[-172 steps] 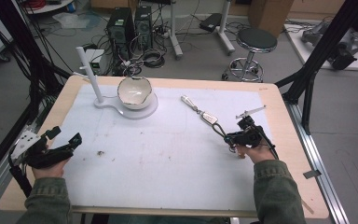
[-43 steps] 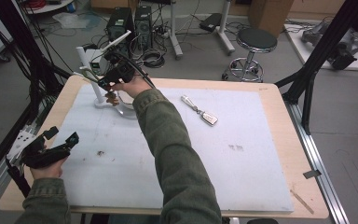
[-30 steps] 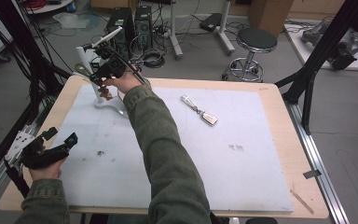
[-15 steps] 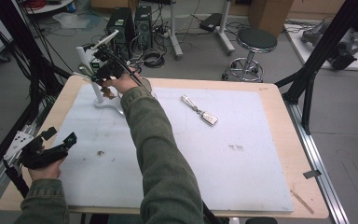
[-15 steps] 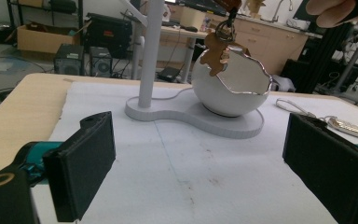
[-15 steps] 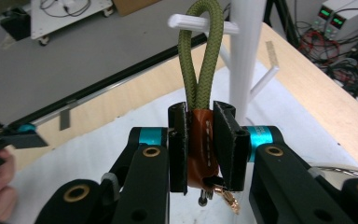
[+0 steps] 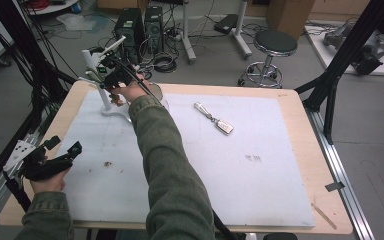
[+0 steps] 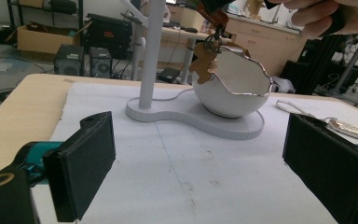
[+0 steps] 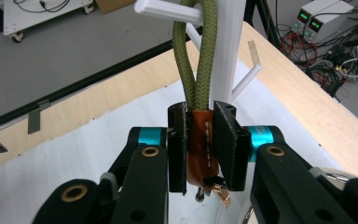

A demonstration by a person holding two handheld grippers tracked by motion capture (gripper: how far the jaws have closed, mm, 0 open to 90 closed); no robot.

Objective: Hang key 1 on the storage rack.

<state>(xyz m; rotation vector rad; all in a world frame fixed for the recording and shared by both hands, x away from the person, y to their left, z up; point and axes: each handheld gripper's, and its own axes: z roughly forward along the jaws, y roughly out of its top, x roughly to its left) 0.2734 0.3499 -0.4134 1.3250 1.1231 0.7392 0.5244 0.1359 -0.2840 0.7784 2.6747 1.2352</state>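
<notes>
Lowered beside the white stand [image 7: 99,80] on the white mat [image 7: 260,185], right hand-held gripper [image 9: 200,144] clamps the brown-tabbed keychain [image 9: 200,140].

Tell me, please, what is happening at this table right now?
A person is hanging a keychain on a white stand. The right gripper pinches the keychain's brown leather tab, and its green cord loop already sits over a peg of the stand; the jaws have just begun to ease apart. A white bowl stands on the stand's base. The left gripper waits open near the table's edge, and another keychain lies on the mat.
</notes>
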